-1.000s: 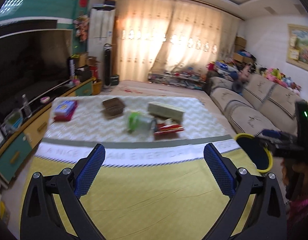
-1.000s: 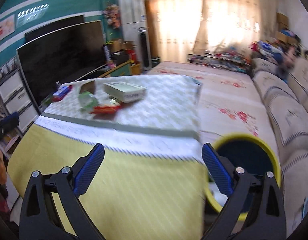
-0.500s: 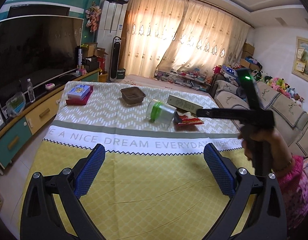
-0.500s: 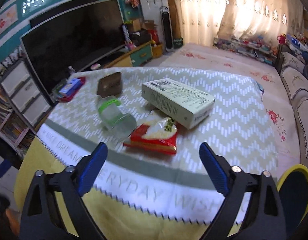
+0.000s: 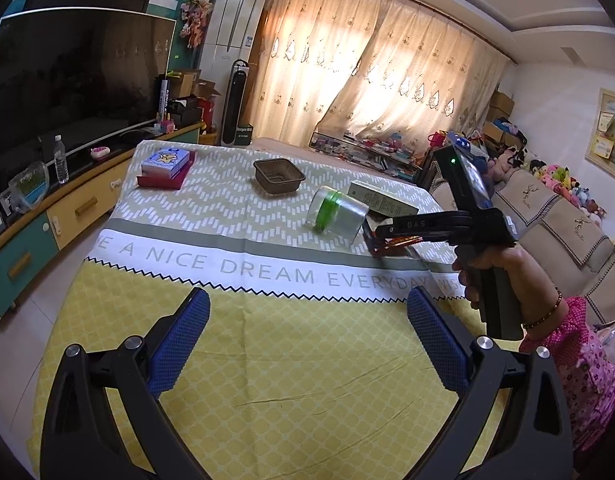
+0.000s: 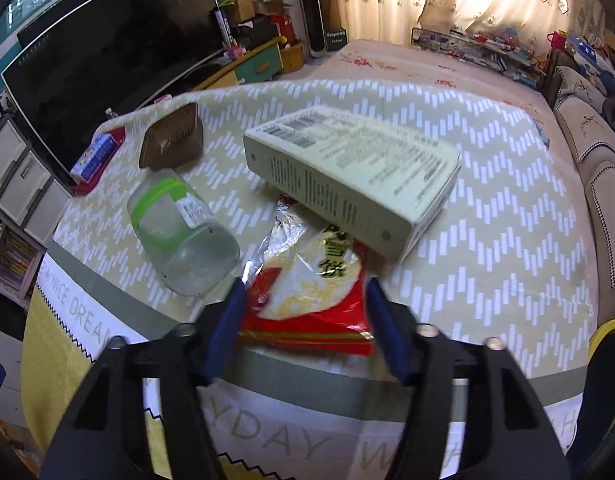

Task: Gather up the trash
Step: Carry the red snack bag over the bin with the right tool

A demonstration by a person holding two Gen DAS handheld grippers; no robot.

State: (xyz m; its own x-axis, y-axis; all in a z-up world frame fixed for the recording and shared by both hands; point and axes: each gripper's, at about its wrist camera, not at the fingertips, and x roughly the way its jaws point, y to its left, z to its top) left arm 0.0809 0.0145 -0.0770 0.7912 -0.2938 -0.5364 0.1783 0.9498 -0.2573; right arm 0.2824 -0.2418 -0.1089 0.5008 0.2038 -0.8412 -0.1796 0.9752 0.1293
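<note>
Right gripper [image 6: 303, 320] around the snack bag [image 6: 311, 296]; left gripper [image 5: 307, 328] open and empty.

The right gripper's blue pads flank the red-and-white bag's near end, jaws partly spread; whether they press it I cannot tell. Just beyond the bag lies a box [image 6: 355, 176], overlapping its far end; a jar [image 6: 179, 232] lies on its side ahead-left, a brown tray [image 6: 173, 142] farther. The left gripper hovers wide over the yellow counter [image 5: 299, 360], the trash well ahead.

Black claw [image 5: 307, 336] arms, blue textured pads [image 5: 179, 340], silver screws, pink floral sleeve [image 5: 579, 364]
</note>
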